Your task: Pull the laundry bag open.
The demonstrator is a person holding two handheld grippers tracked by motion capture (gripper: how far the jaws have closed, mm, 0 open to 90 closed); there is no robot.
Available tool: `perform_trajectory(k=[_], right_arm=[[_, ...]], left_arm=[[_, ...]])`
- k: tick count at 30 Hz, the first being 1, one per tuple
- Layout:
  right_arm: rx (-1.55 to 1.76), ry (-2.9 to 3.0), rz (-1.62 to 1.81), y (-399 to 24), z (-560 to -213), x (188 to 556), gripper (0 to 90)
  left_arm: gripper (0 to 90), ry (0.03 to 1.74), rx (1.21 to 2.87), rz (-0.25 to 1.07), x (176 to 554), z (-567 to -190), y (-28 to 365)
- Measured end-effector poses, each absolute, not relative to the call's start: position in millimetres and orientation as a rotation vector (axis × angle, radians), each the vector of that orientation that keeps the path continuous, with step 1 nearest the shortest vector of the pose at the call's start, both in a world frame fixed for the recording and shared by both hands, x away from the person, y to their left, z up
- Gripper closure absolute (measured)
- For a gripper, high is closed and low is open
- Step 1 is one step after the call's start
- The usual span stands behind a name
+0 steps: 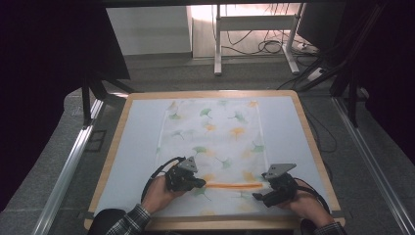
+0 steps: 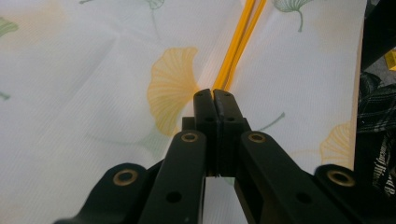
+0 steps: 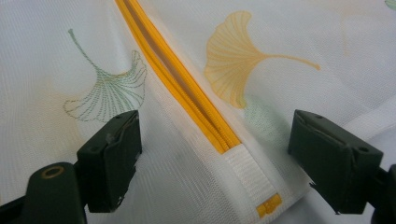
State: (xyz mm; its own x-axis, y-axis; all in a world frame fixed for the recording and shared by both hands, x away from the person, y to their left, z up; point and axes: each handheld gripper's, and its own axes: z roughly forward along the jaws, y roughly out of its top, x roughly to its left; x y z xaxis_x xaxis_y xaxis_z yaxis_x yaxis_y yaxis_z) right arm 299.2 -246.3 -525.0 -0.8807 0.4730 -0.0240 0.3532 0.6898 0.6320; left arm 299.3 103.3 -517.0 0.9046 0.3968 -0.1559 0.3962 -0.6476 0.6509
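Zipper ran straight across between the two grippers, its pull end at the left one.

The mesh laundry bag (image 1: pixel 215 142), printed with ginkgo leaves, lay flat on the table (image 1: pixel 137 142), and its orange zipper (image 1: pixel 234 185) stretched level along the near part of the bag, long axis from one hand to the other. The left gripper (image 2: pixel 214 95) had its fingers pressed fully together at the zipper's near end, apparently pinching the pull, though the pull itself was hidden. The right gripper (image 3: pixel 215 154) stood with fingers spread wide, pressed down either side of the white tab (image 3: pixel 250 175) at the zipper's far stop, clamping nothing. Any sliding would run along that line, toward or away from the right gripper.
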Motion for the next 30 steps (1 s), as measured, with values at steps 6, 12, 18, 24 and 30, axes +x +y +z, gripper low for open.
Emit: perform_trajectory(k=[6,12,18,24,30], right_arm=[[0.671,2.714,0.958,-246,-525,299,17.3],[0.671,2.713,0.96,-246,-525,299,17.4],[0.672,2.712,0.96,-246,-525,299,17.3],[0.673,2.711,0.96,-246,-525,299,17.3],[0.674,2.71,0.96,-246,-525,299,17.3]], left_arm=[[90.0,0.588,2.347,0.02,295,-517,113],[90.0,0.612,2.341,0.032,291,-517,124],[90.0,0.639,2.333,0.045,287,-518,138],[90.0,0.668,2.32,0.055,284,-518,151],[90.0,0.696,2.331,0.072,280,-520,160]])
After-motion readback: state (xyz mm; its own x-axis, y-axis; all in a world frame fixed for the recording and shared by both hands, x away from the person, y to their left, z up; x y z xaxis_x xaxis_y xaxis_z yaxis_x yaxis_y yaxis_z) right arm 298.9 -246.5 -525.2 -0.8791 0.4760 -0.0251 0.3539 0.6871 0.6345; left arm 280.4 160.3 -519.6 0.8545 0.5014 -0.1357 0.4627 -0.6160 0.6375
